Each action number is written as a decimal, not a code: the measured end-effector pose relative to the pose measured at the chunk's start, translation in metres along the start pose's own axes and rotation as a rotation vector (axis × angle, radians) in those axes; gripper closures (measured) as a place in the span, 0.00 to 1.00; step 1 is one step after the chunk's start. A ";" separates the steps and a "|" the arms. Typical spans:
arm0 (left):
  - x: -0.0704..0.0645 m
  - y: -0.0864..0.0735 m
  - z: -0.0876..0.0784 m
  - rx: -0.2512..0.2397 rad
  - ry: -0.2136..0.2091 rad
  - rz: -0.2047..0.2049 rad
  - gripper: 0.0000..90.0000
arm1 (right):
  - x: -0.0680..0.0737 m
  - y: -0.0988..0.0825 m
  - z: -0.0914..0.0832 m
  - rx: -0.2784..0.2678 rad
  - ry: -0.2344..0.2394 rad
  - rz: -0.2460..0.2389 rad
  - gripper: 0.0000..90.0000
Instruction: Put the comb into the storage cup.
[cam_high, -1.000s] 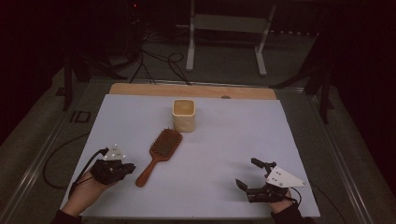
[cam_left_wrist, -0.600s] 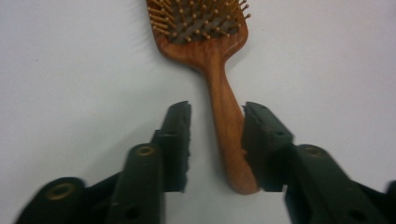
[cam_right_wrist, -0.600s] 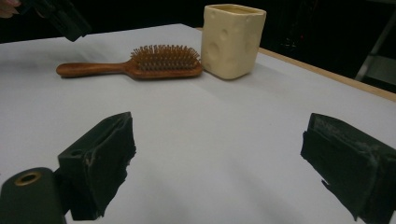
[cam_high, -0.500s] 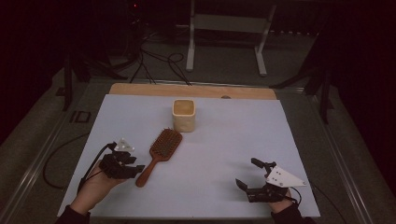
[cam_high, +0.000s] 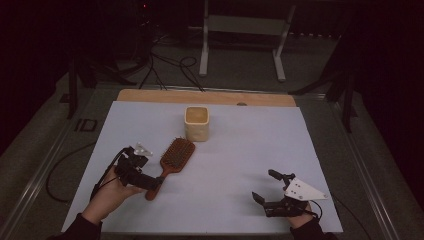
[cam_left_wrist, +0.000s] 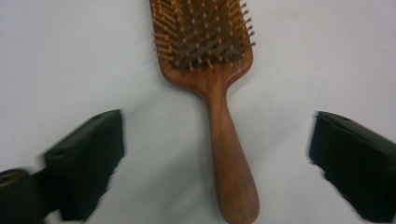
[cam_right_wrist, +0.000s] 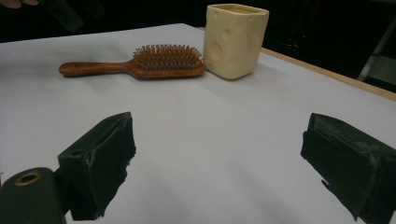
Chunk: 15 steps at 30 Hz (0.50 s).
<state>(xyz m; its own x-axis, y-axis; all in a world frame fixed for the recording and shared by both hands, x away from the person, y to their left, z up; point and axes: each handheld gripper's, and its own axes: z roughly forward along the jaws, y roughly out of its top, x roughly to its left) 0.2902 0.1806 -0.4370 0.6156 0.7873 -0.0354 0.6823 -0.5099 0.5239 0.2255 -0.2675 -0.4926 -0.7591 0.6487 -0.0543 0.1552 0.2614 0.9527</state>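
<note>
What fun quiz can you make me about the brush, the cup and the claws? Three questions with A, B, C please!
1. Where is the hairbrush?
A. inside the cup
B. flat on the table, in front of the cup
C. on the floor

2. What colour is the cup?
A. cream
B. blue
C. red

3. How is the left claw?
A. shut on the handle
B. shut on nothing
C. open, jaws either side of the handle

Answers: 1 B, it lies bristles up on the white table. 2 A, its walls look pale cream. 3 C, both jaws stand apart from the handle.
</note>
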 end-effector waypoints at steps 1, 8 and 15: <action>0.000 0.001 -0.001 0.000 -0.002 -0.005 0.01 | 0.000 0.000 0.000 -0.001 -0.001 -0.001 0.10; -0.003 0.010 0.010 0.053 0.000 -0.069 0.00 | 0.000 0.000 0.000 -0.002 0.002 0.005 0.10; -0.005 0.018 0.028 0.118 -0.020 -0.113 0.00 | 0.000 0.000 0.001 -0.002 0.003 0.000 0.10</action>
<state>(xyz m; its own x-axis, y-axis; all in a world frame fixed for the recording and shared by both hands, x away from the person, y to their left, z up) 0.3109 0.1580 -0.4508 0.5396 0.8352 -0.1061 0.7882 -0.4568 0.4125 0.2262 -0.2675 -0.4928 -0.7608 0.6468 -0.0533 0.1539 0.2596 0.9534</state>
